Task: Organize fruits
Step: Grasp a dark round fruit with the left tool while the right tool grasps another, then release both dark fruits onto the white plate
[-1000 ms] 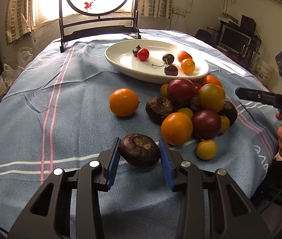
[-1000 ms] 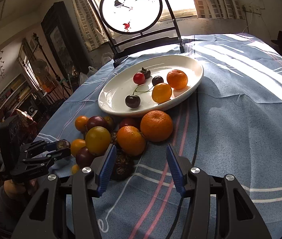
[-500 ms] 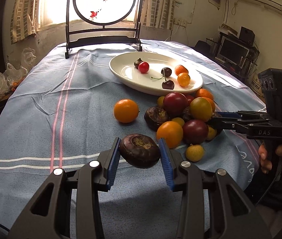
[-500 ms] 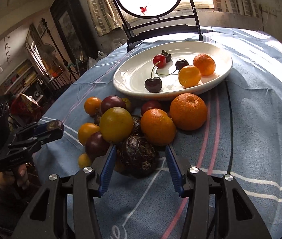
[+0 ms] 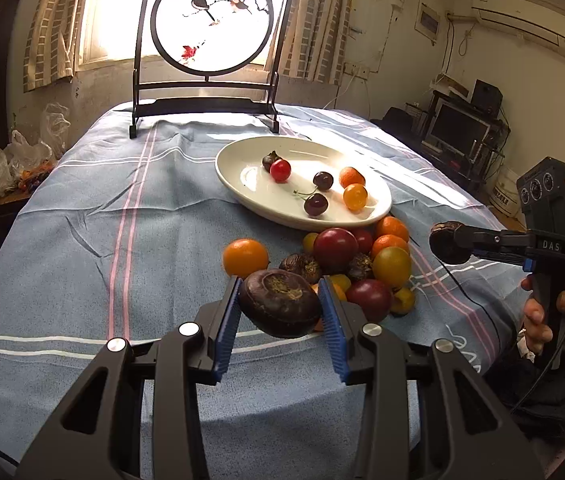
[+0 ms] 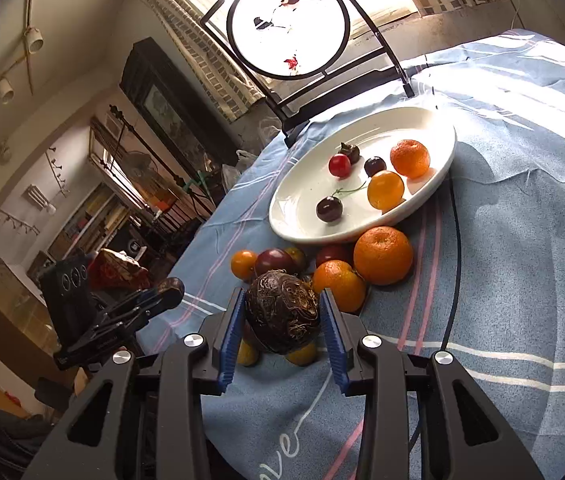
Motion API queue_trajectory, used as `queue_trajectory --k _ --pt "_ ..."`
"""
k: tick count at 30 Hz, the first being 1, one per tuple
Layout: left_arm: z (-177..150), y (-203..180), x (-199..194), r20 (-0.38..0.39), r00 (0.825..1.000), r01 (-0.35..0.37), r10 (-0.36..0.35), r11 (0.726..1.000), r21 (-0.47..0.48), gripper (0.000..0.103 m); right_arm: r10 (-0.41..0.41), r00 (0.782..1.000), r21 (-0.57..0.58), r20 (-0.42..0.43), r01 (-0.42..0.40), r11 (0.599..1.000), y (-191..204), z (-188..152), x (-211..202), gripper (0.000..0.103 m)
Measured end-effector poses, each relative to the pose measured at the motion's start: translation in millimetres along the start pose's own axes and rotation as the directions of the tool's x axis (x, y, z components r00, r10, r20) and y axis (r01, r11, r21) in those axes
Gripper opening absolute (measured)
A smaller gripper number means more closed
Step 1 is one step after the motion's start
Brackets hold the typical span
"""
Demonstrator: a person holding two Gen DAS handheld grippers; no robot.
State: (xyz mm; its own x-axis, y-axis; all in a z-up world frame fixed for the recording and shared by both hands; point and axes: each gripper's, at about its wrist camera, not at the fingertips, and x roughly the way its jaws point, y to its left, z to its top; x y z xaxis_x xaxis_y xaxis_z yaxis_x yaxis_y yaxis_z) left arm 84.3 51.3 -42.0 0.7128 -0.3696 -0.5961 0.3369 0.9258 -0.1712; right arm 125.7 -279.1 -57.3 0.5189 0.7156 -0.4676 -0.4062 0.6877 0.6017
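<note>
Six small fruits are already laid on the white plate [image 5: 378, 212] at the far side of the bench [image 5: 82, 240]. A pile of fruit [image 5: 356, 264] is left just near of it. A dark water chestnut [image 5: 280, 304] is clenched in the left hand-held gripper [image 5: 280, 312]. Another wrinkled dark fruit [image 6: 282, 312] is gripped by the right hand-held gripper [image 6: 282, 320], whose jaws have just been closing; both fruits are held above the cloth.

Black plastic gripper [image 5: 280, 312] frames with blue ribbed pads, silver screws, white "DAS" lettering, dark sleeve [image 5: 554, 384].

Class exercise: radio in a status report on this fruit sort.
Left claw and right claw each shut on a dark fruit. Plate partly filled. Path clear.
</note>
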Motion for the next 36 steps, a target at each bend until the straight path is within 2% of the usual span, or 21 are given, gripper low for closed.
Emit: queue_trajectory --k 5,10,15,19,20,22,23,28,32,34,36 --pt "17.5 -6.3 12.9 -0.003 1.0 0.022 -0.022 1.0 0.008 0.038 -0.04 0.999 -0.018 0.025 0.04 0.999 0.3 16.8 -2.7 0.038" --pt "52.8 -9.6 48.4 -0.027 0.999 0.044 -0.044 0.999 0.015 0.038 -0.099 0.994 -0.061 0.04 0.102 0.993 3.2 56.8 11.2 0.038" --pt "91.8 -18.3 97.3 -0.069 0.997 0.037 -0.034 0.998 0.046 0.038 -0.175 0.984 -0.112 0.034 0.178 0.978 -0.7 107.5 48.2 0.038" --pt "114.1 -17.4 141.0 -0.121 0.993 0.01 -0.005 0.999 0.04 0.038 -0.241 0.971 -0.118 -0.007 0.238 0.964 -17.2 139.1 88.9 0.038" --pt "117.8 -16.0 150.3 -0.133 0.991 0.002 0.003 0.999 0.034 0.039 -0.255 0.967 -0.122 -0.016 0.252 0.96 -21.0 143.7 97.7 0.04" --pt "123.8 -12.9 161.3 -0.148 0.989 -0.018 0.021 1.0 0.019 0.054 -0.282 0.959 -0.139 -0.004 0.279 0.95 -23.5 148.8 106.2 0.044" --pt "126.0 -10.7 161.8 -0.145 0.989 -0.022 0.023 1.0 0.008 0.059 -0.293 0.956 -0.149 0.007 0.291 0.945 -21.7 149.1 106.3 0.047" --pt "119.5 -6.6 133.8 -0.11 0.994 -0.012 0.012 1.0 -0.001 0.059 -0.272 0.96 -0.194 0.062 0.279 0.941 -0.5 129.7 78.8 0.051" --pt "87.5 -8.1 101.6 -0.114 0.993 -0.015 0.019 0.999 0.037 0.059 -0.262 0.962 -0.199 0.076 0.272 0.942 9.8 89.5 50.1 0.058" --pt "67.9 -6.8 88.9 -0.125 0.992 -0.02 0.026 0.998 0.054 0.068 -0.282 0.955 -0.211 0.086 0.294 0.932 11.4 63.8 40.0 0.059" --pt "48.9 -4.5 81.3 -0.139 0.989 -0.036 0.047 0.996 0.081 0.069 -0.312 0.945 -0.218 0.101 0.327 0.919 9.8 40.4 31.5 0.059"
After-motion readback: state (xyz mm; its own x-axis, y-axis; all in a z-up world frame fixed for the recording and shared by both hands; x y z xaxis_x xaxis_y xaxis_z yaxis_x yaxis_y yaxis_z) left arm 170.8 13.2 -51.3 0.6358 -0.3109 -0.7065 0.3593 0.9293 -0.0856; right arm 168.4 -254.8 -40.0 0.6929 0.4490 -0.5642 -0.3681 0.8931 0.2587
